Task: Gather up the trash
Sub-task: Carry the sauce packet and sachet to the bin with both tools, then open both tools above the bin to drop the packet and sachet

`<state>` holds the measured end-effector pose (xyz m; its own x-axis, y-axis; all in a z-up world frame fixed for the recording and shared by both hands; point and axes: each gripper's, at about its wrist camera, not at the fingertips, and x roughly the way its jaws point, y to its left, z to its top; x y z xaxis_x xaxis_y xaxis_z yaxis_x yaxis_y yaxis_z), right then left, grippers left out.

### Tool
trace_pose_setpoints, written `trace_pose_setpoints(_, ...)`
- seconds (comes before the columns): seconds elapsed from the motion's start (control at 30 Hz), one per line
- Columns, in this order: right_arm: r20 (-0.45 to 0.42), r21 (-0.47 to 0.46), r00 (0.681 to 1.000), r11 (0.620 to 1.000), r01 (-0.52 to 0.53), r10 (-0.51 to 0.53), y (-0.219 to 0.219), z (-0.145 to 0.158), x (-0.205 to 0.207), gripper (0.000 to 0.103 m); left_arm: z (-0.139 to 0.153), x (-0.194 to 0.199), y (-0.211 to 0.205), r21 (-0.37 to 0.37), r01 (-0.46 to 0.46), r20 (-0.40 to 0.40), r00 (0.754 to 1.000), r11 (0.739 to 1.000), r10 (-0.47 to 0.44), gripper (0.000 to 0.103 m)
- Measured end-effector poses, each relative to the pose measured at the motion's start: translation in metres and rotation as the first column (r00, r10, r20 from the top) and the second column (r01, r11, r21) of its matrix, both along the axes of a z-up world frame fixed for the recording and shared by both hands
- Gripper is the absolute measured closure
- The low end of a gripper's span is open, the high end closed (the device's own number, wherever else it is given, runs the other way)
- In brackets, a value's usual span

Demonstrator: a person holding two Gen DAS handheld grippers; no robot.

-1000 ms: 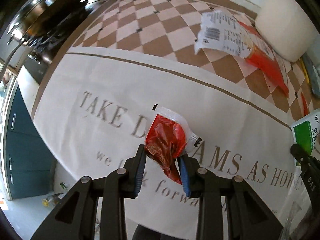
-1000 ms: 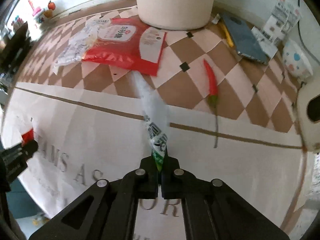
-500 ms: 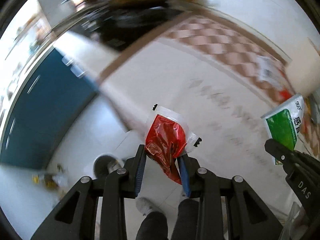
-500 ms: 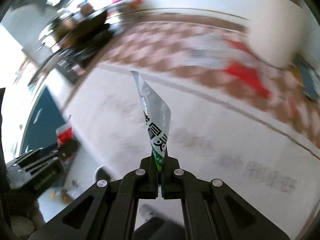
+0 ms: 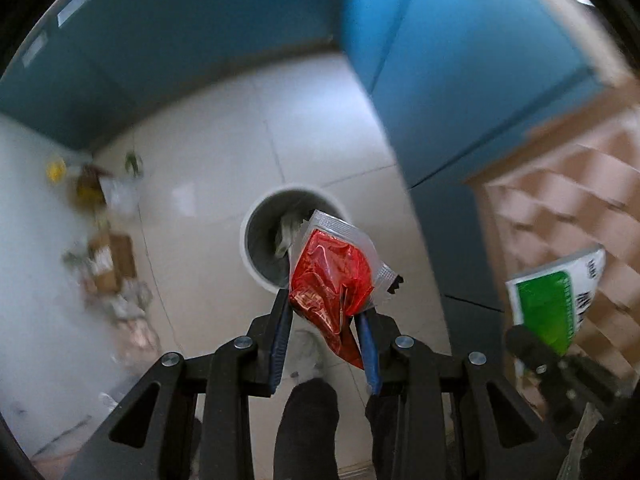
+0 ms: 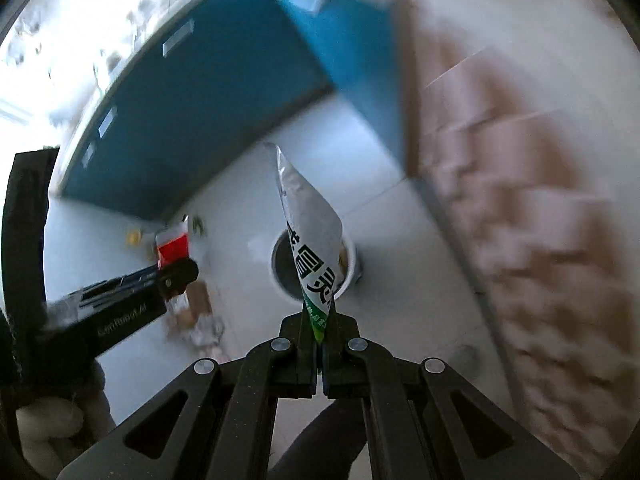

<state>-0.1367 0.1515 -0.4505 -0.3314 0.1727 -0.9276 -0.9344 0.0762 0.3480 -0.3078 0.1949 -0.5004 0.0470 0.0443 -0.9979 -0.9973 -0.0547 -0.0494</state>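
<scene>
Red and crinkled, the sauce packet sits pinched between the blue pads of the left gripper, its clear sealed edge sticking up and to the right and a red tail hanging down between the fingers. In the left wrist view the packet hangs in front of the round grey bin, which stands on the pale tiled floor below; some pale scrap is already lying inside the bin, though it is too blurred to name. In the right wrist view the same packet shows as a small red patch at the tip of the left gripper, off to the left of the bin.

The right gripper has its jaws pressed together on the bottom corner of a white and green wrapper, which stands up from the fingers like a thin cone and crosses in front of the bin's opening. Seen from the left wrist camera, that wrapper is a green and white panel at the right edge, with the dark tip of the right gripper beneath it.

Around the bin, blue cabinet fronts rise from the floor. A heap of blurred litter lies on the tiles to the left, including something yellow and some brown pieces. On the far right is the edge of a tan, checkered tablecloth, smeared by motion. The person's dark trouser legs show just below the left gripper's fingers.
</scene>
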Motion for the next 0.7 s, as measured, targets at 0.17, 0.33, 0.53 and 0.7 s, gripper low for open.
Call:
trace_pose_setpoints(0.17,0.005,-0.107,1.000,0.994,-0.030,0.031,0.034,-0.146,-0.064,0.102,-0.143,-0.051,0.028,-0.122,-0.068,0.075,0.994,0.990,0.078,0.073)
trace_pose_setpoints(0.33,-0.014,-0.228,0.999,0.972,-0.053,0.051,0.059,-0.290,-0.097,0.102,-0.256,-0.078,0.039,-0.202,-0.048,0.057,0.996,0.978,0.061,0.071)
trace_pose_setpoints(0.53,-0.026,-0.318,0.994,0.941,-0.113,0.110,0.085,-0.414,-0.127,0.101,-0.315,-0.101,0.029,-0.236,-0.069,0.043,0.996,0.969,0.081,0.021)
trace_pose_setpoints(0.7,0.012,-0.366,0.991,0.923,-0.121,0.135,0.093,-0.455,-0.130,0.074,-0.304,-0.113,0.024,-0.221,-0.096,0.027,0.994,0.970,0.105,0.011)
